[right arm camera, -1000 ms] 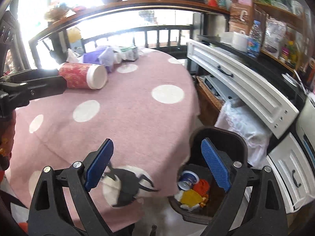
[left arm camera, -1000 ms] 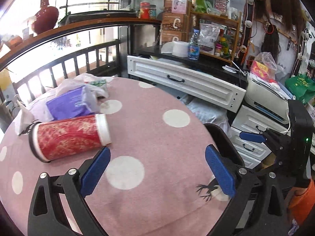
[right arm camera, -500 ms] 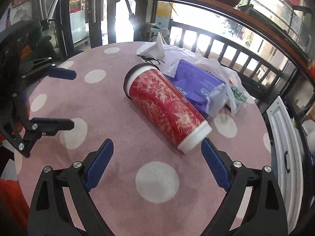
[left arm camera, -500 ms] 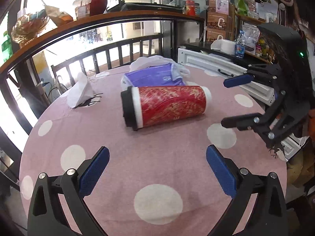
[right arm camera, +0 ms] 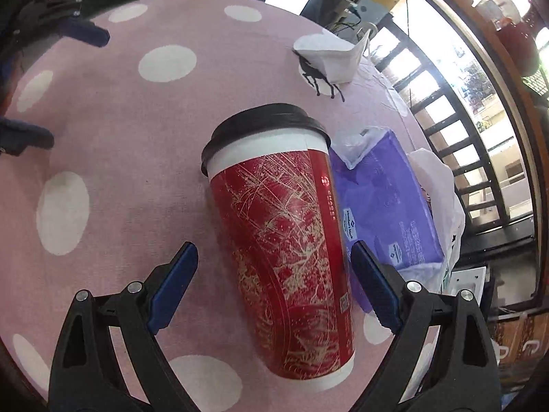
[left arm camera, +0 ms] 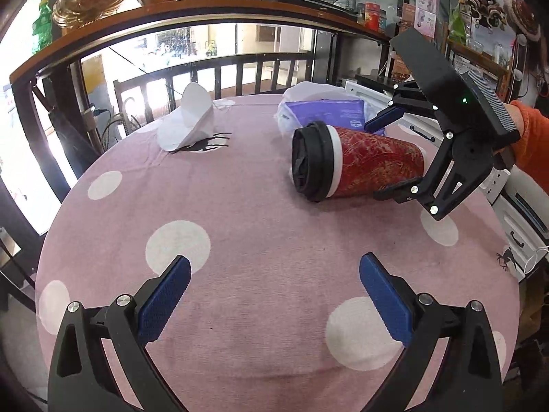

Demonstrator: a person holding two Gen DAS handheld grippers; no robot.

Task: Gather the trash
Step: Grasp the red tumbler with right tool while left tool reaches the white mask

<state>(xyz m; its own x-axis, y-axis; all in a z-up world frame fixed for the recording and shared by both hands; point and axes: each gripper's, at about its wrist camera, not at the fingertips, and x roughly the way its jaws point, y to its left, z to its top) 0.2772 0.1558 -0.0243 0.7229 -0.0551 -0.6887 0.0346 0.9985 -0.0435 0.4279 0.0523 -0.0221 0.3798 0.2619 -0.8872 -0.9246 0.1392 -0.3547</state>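
Note:
A red paper cup [right arm camera: 284, 226] with a black lid lies on its side on the pink dotted table [right arm camera: 120, 110]. My right gripper [right arm camera: 274, 257] is open, one finger on each side of the cup's lower half and neither pad pressing on it. In the left wrist view the same gripper [left arm camera: 374, 161] straddles the base end of the cup [left arm camera: 360, 164]. My left gripper [left arm camera: 274, 271] hangs open over bare cloth, nearer than the cup, holding nothing. A crumpled white tissue [left arm camera: 188, 123] sits at the table's far side.
A purple tissue pack [right arm camera: 387, 213] in a thin white plastic bag lies right against the cup. A dark railing [left arm camera: 240, 68] and wooden ledge run behind the table. White drawers [left arm camera: 514, 226] stand past the table's right edge. An orange sleeve [left arm camera: 532, 144] holds the right gripper.
Both grippers swung from the bin side of the table toward the cup. The right gripper closed in until its open fingers straddle the cup; the left drew back to the near edge.

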